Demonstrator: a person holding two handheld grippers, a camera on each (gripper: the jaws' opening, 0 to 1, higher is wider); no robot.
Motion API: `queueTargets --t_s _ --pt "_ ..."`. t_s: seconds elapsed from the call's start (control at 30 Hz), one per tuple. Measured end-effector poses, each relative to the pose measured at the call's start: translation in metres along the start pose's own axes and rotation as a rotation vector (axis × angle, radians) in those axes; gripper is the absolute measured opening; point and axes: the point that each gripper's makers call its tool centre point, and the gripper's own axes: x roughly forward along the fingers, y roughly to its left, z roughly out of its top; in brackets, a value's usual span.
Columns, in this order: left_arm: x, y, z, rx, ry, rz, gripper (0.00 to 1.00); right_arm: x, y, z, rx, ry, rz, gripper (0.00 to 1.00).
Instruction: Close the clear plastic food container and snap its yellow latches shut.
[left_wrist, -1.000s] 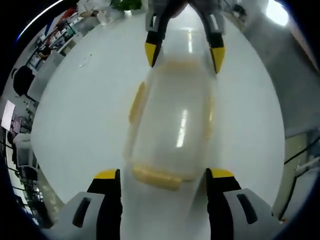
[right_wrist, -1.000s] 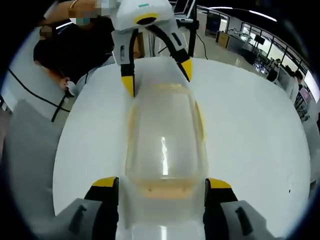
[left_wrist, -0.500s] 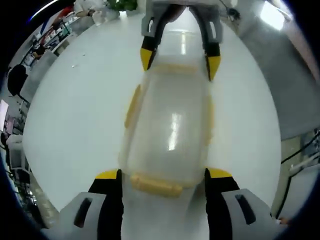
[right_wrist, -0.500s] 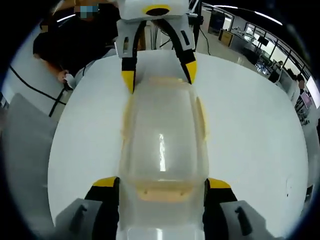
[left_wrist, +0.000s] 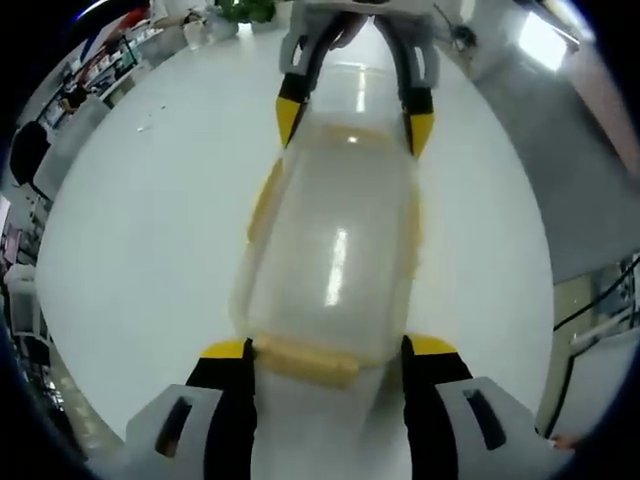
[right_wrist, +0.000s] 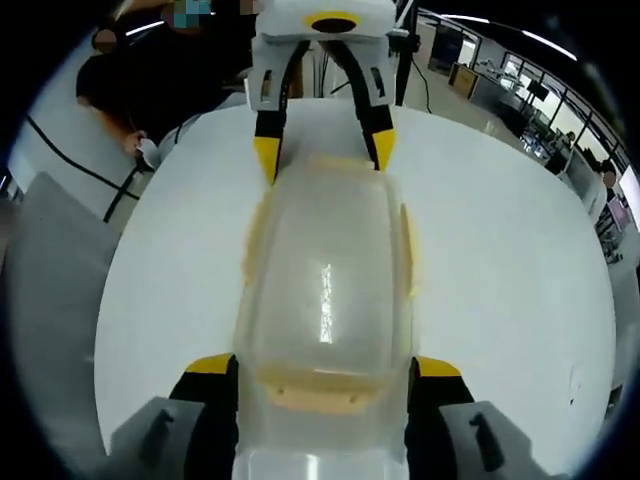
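Container: a clear plastic food container (left_wrist: 335, 260) with rounded corners lies lengthwise on the white table (left_wrist: 140, 240), its lid on top and a streak of light on the lid.
Latches: yellow latches sit on all four sides; the near latch (left_wrist: 305, 360) in the left gripper view is a pale yellow bar between the jaw tips, and a side latch (left_wrist: 262, 200) runs along the left edge. In the right gripper view the near latch (right_wrist: 322, 395) lies at the bottom end and a side latch (right_wrist: 407, 250) on the right edge.
Position: the container lies between the two grippers, one at each short end, near the middle of the table.
Left gripper (left_wrist: 325, 350): jaws apart, standing on either side of the near end of the container, very near it or touching; contact cannot be made out.
Right gripper (right_wrist: 322, 365): jaws apart, flanking the opposite short end in the same way.
Hard to make out: whether the latches are snapped down or only resting; the container's walls are blurred and washed out; its near end runs under each gripper's body.
Surroundings: a person in dark clothes (right_wrist: 160, 90) sits past the table's edge, with office desks (right_wrist: 500, 90) beyond.
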Motion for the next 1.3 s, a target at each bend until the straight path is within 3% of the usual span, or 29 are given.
queueTargets --t_s 0.5,0.57,0.63,0.67,0.7,0.73,0.93,1.13,1.2,1.23,1.27,1.3 --pt "-0.003 -0.005 -0.009 0.107 0.075 -0.038 0.48 -0.001 0.004 -0.004 -0.043 0.05 0.02 0.66" --pt "-0.004 -0.005 -0.009 0.113 0.078 -0.04 0.48 -0.002 0.004 -0.006 -0.07 0.057 0.03 0.64" --pt "-0.004 -0.006 -0.011 0.134 0.091 -0.048 0.47 -0.006 0.005 -0.01 -0.12 0.069 0.047 0.56" --pt "-0.004 -0.006 -0.011 0.145 0.099 -0.053 0.43 -0.006 0.004 -0.011 -0.097 0.068 0.035 0.56" --pt "-0.004 -0.005 -0.011 0.139 0.098 -0.046 0.38 -0.007 0.007 -0.012 -0.141 0.073 0.047 0.56" --pt "-0.004 -0.006 -0.011 0.109 0.103 -0.043 0.38 -0.007 0.008 -0.011 -0.117 0.071 0.045 0.56" --pt "-0.004 -0.006 -0.011 0.131 0.114 -0.042 0.37 -0.006 0.008 -0.009 -0.107 0.105 0.037 0.55" --pt "-0.003 -0.006 -0.01 0.127 0.123 -0.039 0.37 -0.008 0.008 -0.013 -0.039 0.141 0.012 0.51" --pt "-0.004 -0.006 -0.011 0.115 0.13 -0.033 0.37 -0.012 0.005 -0.018 0.042 0.162 -0.022 0.41" --pt "-0.004 -0.005 -0.012 0.097 0.132 -0.028 0.37 -0.013 0.002 -0.02 0.032 0.165 -0.024 0.38" --pt "-0.004 -0.005 -0.012 0.102 0.126 -0.029 0.37 -0.011 0.002 -0.019 0.098 0.13 -0.025 0.38" --pt "-0.004 -0.006 -0.012 0.101 0.123 -0.029 0.37 -0.013 0.0 -0.021 0.038 0.139 -0.021 0.38"
